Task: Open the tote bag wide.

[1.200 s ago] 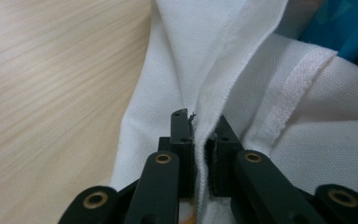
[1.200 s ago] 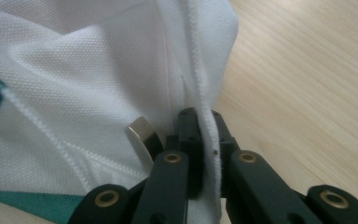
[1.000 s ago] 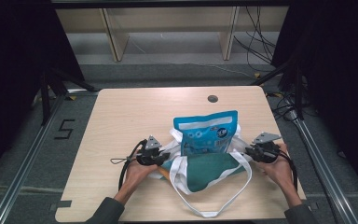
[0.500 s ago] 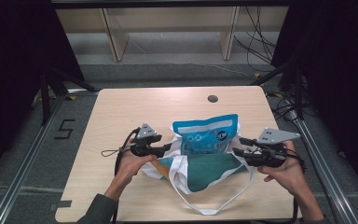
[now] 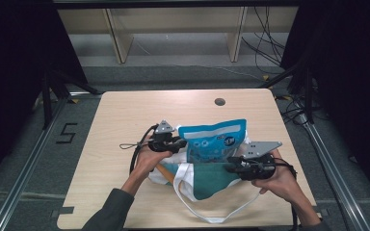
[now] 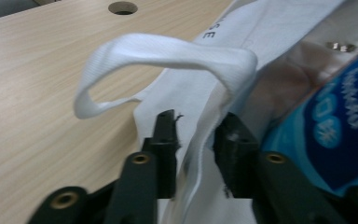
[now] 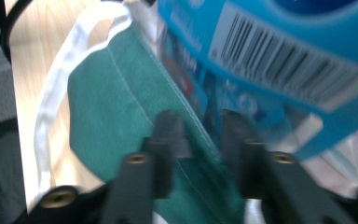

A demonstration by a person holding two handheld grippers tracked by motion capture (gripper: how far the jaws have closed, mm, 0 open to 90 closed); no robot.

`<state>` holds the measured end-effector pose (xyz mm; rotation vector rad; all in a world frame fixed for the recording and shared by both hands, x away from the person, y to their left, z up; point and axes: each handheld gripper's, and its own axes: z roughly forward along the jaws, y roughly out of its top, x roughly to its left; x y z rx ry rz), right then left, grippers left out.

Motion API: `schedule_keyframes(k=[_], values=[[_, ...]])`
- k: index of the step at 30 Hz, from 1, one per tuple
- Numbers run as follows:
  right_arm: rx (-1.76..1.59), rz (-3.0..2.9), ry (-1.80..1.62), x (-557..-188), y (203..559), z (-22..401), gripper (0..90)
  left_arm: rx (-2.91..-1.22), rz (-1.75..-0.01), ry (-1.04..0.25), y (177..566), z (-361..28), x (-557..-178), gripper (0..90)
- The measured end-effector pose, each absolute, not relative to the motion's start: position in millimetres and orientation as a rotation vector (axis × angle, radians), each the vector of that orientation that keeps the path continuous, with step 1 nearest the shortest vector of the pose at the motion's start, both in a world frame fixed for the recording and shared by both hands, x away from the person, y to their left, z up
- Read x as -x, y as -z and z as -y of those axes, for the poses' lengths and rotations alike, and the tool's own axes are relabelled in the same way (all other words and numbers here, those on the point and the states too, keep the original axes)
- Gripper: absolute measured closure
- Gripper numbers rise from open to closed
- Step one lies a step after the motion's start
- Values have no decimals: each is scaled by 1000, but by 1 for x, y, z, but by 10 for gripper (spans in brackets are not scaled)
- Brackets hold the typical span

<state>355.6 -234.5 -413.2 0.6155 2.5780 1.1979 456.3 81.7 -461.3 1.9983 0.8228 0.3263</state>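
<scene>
The blue pouch (image 5: 213, 142) stands in the tote bag (image 5: 207, 180) near the table's (image 5: 120, 120) near edge, long axis left-right, top pointing far. Both grippers' jaws have just been closing: the left gripper (image 5: 179, 144) pinches the bag's white rim, the right gripper (image 5: 231, 167) its green edge.

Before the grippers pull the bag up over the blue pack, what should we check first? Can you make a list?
1. Left gripper has the white bag edge between its jaws after just closing: ok.
2. Right gripper has the green bag edge between its jaws after just closing: ok.
3. Pads squeezing the cloth tightly: cannot tell.
4. Blue pack sits in the bag mouth: ok.
5. Pack fully inside: not ok, its top sticks out.
6. Long white handle lies loose on the table, snagging nothing: ok.
</scene>
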Motion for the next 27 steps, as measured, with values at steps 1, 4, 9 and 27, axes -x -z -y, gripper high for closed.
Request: schedule_keyframes(k=[1,4,9,27], values=[[-589,-2584,-1182,-354,413,237,784,-2002,-831,-336,463,-82,-460,774],[-548,-2641,-1151,-346,415,245,859,-1998,-875,-309,469,-83,-471,802],[-592,-2755,-984,-335,447,243,879,-2017,-947,-254,487,-89,-485,801],[-712,-2533,-1142,-337,419,266,613,-2001,-872,-410,428,-102,-426,470]])
